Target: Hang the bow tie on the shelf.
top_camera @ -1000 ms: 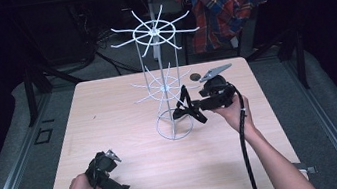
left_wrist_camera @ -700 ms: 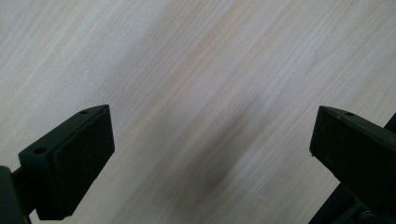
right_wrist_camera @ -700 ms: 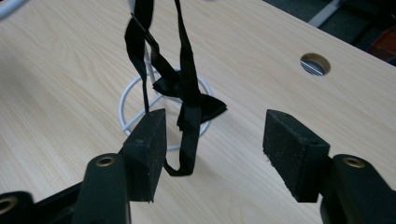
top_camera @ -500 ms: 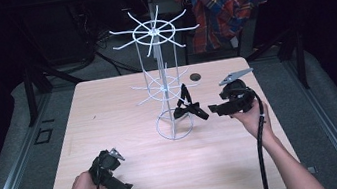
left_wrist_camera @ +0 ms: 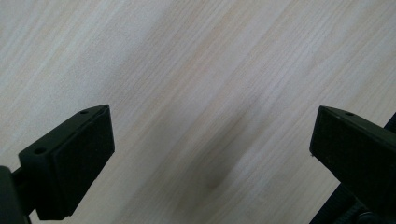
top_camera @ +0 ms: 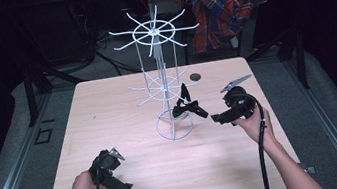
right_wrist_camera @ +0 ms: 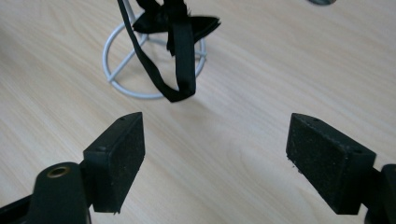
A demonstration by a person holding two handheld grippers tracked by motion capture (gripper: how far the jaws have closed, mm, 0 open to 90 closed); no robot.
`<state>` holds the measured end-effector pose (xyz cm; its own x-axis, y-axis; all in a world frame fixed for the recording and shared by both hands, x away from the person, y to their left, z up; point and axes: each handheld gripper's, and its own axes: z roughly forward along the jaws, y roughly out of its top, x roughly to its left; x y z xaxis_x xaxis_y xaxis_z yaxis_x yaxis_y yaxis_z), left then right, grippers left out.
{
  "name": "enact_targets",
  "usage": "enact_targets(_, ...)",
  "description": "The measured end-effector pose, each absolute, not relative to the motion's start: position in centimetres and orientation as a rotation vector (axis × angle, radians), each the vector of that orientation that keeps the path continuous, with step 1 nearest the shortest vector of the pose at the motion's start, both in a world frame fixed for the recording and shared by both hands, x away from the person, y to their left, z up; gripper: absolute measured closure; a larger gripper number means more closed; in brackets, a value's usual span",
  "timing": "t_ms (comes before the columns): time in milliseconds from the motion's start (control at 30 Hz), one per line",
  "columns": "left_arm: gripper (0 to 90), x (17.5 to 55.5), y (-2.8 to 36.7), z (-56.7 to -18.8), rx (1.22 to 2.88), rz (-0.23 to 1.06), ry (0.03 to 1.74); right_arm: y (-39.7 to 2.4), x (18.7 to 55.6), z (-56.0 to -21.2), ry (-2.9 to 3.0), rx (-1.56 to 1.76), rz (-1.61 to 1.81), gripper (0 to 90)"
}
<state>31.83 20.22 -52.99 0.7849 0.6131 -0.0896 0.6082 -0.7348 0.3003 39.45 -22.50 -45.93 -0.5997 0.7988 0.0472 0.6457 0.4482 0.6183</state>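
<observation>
The right gripper (top_camera: 216, 117) sits just to the right of the white wire rack (top_camera: 162, 83), and its jaws have just been opening: they stand wide apart with nothing between them, bare wood showing below. Just ahead of them a black strap item (right_wrist_camera: 175, 51), perhaps a bow or ribbon, hangs from a lower arm of the rack, its loop dangling over the round base ring (right_wrist_camera: 122, 84). So the hanging step looks done and the release complete. The left gripper (top_camera: 122, 188) rests low at the near left of the table (top_camera: 108, 108), jaws wide and empty. What is left, as I judge it, is little beyond drawing the right hand clear.
</observation>
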Motion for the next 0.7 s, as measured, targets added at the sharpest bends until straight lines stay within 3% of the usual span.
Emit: enact_targets(700, 0.1, 31.8, 19.7, -53.4, 2.705, -0.010, 0.912, -23.2, 34.5, -51.2, 2.709, 1.230, 0.425, 14.3)
